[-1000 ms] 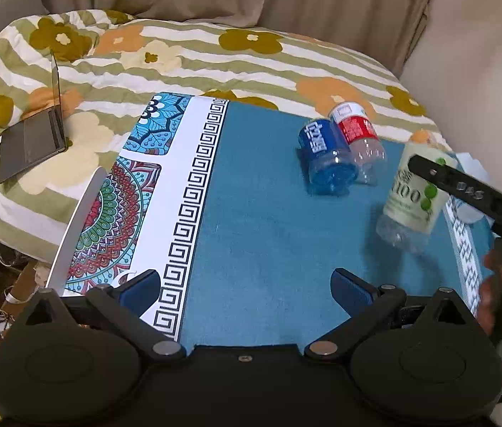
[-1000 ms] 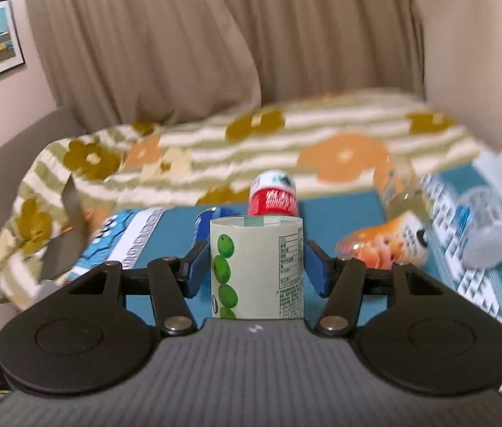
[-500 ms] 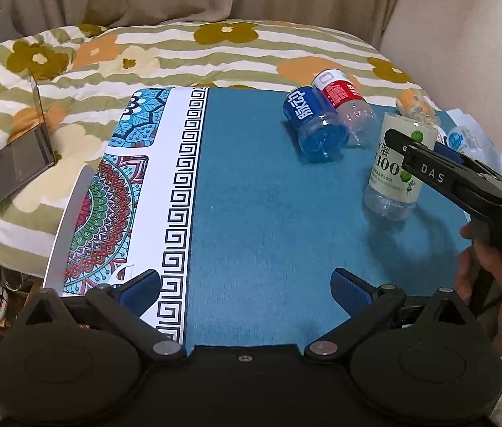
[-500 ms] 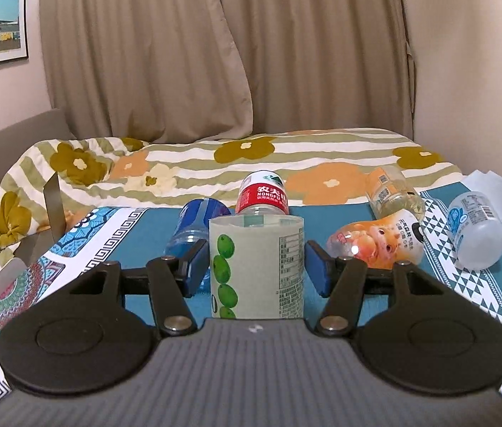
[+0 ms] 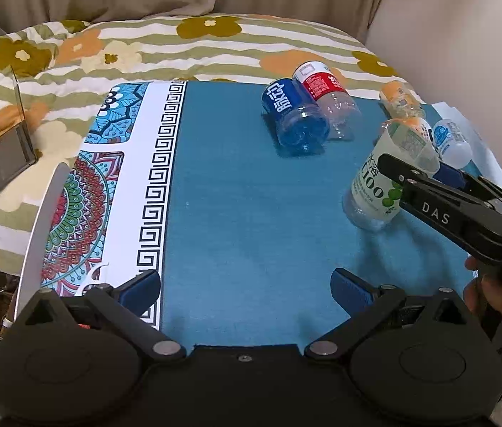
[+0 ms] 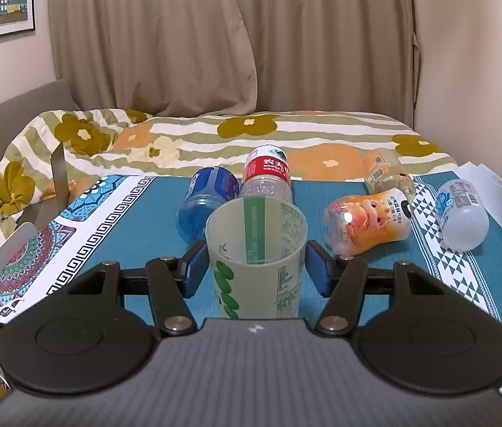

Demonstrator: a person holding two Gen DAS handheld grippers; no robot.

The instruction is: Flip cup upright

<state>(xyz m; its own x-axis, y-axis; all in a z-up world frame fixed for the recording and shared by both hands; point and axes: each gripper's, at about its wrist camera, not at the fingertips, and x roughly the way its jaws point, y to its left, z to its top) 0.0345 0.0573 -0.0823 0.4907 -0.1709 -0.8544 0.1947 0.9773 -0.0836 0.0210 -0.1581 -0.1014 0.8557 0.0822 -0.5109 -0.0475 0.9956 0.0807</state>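
Observation:
The cup (image 6: 256, 249) is a cut-off clear bottle with a white label and green dots. It stands upright on the blue mat, open end up. My right gripper (image 6: 254, 263) has its blue pads a little apart from the cup's sides, one on each side. In the left wrist view the cup (image 5: 382, 185) stands at the right with the right gripper (image 5: 428, 174) around it. My left gripper (image 5: 245, 288) is open and empty, low over the mat's near edge.
Several cut bottles lie on their sides behind the cup: a blue one (image 6: 204, 199), a red-labelled one (image 6: 267, 174), an orange one (image 6: 368, 220), a clear one (image 6: 460, 213). A flowered quilt (image 6: 251, 135) covers the bed. A laptop (image 5: 1, 156) sits left.
The cup has gone from tilted to standing upright, and its open rim now shows. The right gripper's pads have spread away from its sides. The left gripper stayed open.

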